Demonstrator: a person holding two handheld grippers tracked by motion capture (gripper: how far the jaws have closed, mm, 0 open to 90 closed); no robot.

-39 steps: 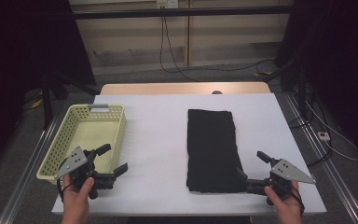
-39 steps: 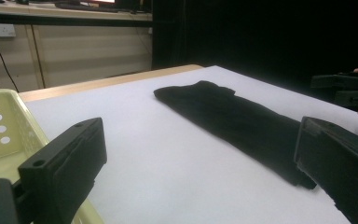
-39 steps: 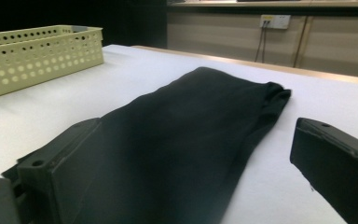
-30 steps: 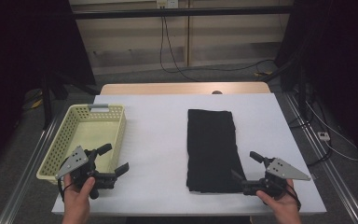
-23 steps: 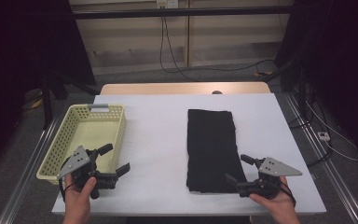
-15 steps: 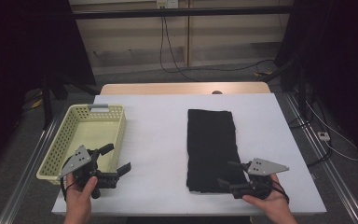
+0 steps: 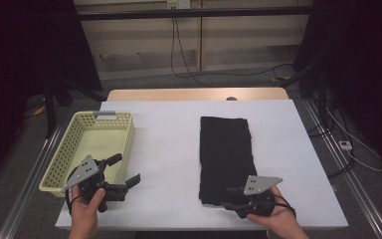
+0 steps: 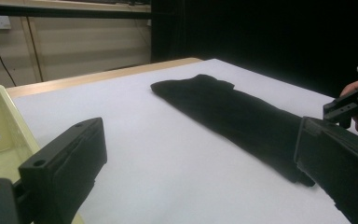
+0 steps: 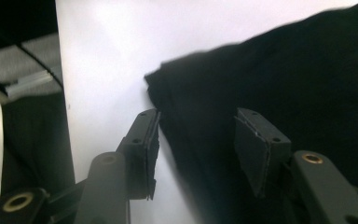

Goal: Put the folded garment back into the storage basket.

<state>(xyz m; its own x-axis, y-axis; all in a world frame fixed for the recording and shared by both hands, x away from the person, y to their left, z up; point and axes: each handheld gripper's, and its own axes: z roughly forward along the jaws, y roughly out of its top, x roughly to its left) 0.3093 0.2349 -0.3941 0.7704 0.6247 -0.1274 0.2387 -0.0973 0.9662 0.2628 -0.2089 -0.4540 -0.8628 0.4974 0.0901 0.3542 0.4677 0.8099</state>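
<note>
Item: folded black cloth (image 7: 226,157), lying flat on the white desk (image 7: 169,129), right of centre in the high view. Long axis runs from the upper middle of the frame down toward its lower edge; the near short end sits at the lower right of centre.

Right claw (image 7: 230,197): at the lower right of the high view, pointing leftward across the cloth's near end. In the right gripper view the cloth's near corner (image 9: 156,81) lies just ahead, in the upper middle of that frame; one jaw stands over bare desk beside the cloth's edge, the other over the black fabric (image 9: 307,84). The edge runs up between them. Jaws have just been closing and stand at about half gape; the pads do not yet pinch the fabric, so nothing is held.

Left claw (image 7: 129,172): at the lower left of the high view, jaws wide, empty, beside the pale yellow basket (image 7: 74,149). The cloth lies well apart from it, across open desk.

Governing relation: the right claw is much the nearer, and straddles the near corner edge; a pinch there likely needs the jaws brought down onto the hem.
</note>
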